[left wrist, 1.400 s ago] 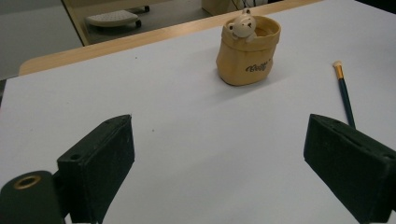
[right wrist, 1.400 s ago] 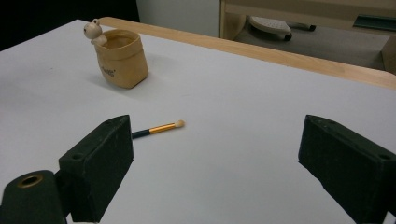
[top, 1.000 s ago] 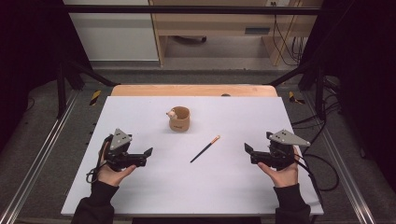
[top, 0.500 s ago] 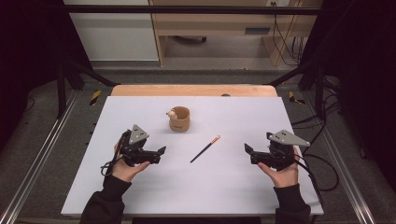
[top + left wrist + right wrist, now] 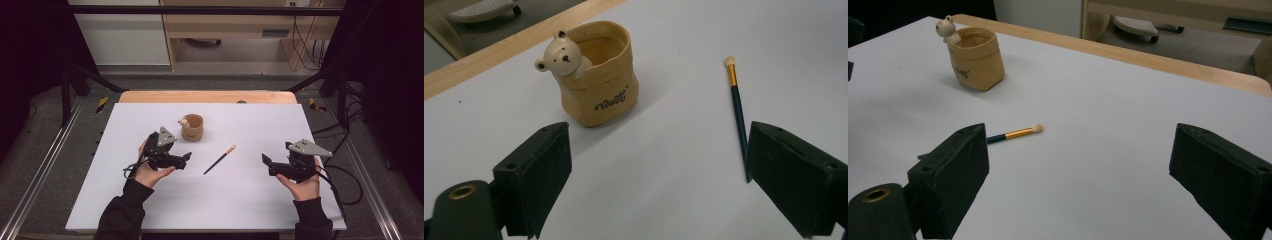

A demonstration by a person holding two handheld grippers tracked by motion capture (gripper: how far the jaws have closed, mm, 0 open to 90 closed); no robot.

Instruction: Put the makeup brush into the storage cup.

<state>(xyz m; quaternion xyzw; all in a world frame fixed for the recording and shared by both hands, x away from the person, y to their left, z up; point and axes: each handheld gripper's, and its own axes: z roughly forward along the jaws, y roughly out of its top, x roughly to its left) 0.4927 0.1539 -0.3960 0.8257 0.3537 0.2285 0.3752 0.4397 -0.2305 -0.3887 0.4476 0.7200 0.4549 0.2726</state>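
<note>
A tan pot with a small bear head on its rim (image 5: 192, 127) (image 5: 598, 75) (image 5: 974, 56) stands upright on the white table (image 5: 260, 125). A dark-handled brush with a gold ferrule and pale tip (image 5: 219, 159) (image 5: 737, 106) (image 5: 1015, 134) lies flat to the pot's right and nearer me. My left gripper (image 5: 186, 159) (image 5: 669, 185) hovers open just left of the brush, below the pot, with nothing between its jaws. My right gripper (image 5: 266, 163) (image 5: 1083, 190) stands open and empty, right of the brush.
A wooden strip (image 5: 207, 97) edges the table's far side. Beyond it are the floor, a wooden desk frame (image 5: 225, 25) and cables (image 5: 305, 35). Metal rails (image 5: 45, 165) run along both sides of the table. Cables trail from each gripper.
My left gripper has moved right and slightly away from me, closing on the brush and pot. The right gripper has stayed put. Both remain open.
</note>
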